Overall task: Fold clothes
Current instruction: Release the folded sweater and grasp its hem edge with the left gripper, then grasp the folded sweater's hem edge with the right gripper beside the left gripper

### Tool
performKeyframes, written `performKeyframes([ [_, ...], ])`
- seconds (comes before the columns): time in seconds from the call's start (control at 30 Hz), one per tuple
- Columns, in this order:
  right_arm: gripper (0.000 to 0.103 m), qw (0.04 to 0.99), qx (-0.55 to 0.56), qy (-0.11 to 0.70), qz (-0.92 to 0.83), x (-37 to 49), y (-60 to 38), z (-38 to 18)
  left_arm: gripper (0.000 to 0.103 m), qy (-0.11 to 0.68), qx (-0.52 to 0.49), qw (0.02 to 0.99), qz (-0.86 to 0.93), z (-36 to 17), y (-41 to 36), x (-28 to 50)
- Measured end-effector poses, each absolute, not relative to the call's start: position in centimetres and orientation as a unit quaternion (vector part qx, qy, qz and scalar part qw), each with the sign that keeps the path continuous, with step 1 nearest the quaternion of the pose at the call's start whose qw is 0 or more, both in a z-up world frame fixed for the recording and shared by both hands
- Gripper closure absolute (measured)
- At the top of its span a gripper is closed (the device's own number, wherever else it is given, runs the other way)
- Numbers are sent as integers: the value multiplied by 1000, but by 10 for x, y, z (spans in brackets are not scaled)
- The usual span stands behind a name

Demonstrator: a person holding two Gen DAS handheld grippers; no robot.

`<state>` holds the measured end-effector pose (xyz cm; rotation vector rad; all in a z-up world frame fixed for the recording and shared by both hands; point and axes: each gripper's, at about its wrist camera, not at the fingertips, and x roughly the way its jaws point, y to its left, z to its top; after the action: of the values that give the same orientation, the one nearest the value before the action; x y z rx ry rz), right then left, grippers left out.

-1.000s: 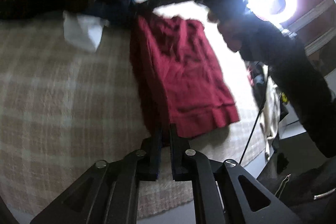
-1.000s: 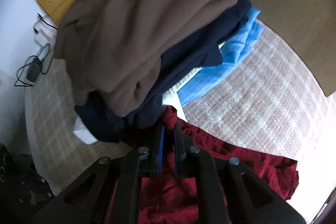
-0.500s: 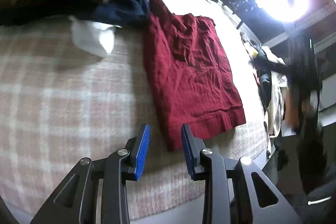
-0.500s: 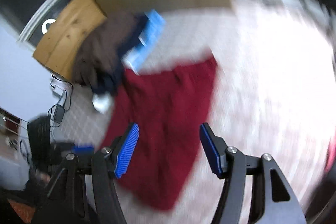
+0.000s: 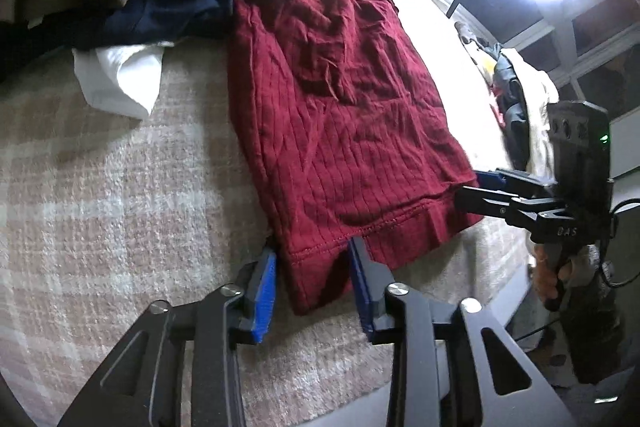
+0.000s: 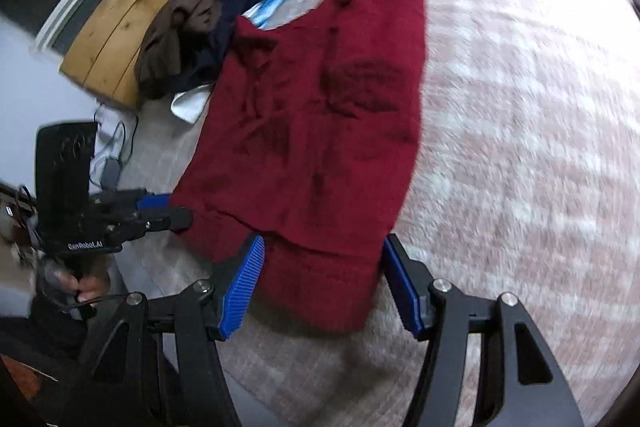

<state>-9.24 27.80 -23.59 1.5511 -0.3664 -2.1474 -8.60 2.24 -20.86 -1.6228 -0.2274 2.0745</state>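
Both claws stand apart: the left claw [image 5: 312, 275] straddles the near hem corner of the red garment [image 5: 340, 115], the right claw [image 6: 324, 283] straddles its other hem corner. It lies flat on a plaid blanket [image 6: 520, 107], beside a pile of clothes [image 6: 208, 27].

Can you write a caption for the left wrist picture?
Open left gripper straddles the hem corner of a red garment spread on a plaid blanket.
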Motion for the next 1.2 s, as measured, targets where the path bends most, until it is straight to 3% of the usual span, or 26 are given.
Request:
performKeyframes([
  [0.03, 60, 236, 562, -128, -782, -93, 278, -237, 90, -72, -590, 243, 766, -209, 25, -87],
  [0.1, 83, 245, 564, -138, -776, -97, 284, -238, 92, -85, -590, 250, 763, -210, 24, -92],
  [0.17, 90, 253, 570, -162, -765, -101, 294, -238, 93, -91, -591, 255, 760, -204, 28, -92],
  [0.47, 91, 286, 578, -126, -754, -62, 300, -196, 93, -97, -583, 264, 762, -175, 39, -40],
  [0.57, 81, 272, 601, -89, -747, -49, 290, -214, 92, -97, -618, 247, 740, -202, 41, -28],
  [0.67, 81, 264, 606, -105, -743, -50, 307, -215, 88, -110, -628, 217, 739, -206, 23, -21],
  [0.73, 81, 263, 573, -120, -767, -57, 328, -195, 91, -89, -607, 193, 765, -189, 13, -20],
  [0.9, 81, 281, 498, -113, -812, -109, 338, -167, 91, -73, -561, 208, 798, -162, 20, -65],
  [1.2, 81, 320, 517, -18, -794, -211, 267, -222, 89, 15, -540, 247, 804, -198, 72, -173],
])
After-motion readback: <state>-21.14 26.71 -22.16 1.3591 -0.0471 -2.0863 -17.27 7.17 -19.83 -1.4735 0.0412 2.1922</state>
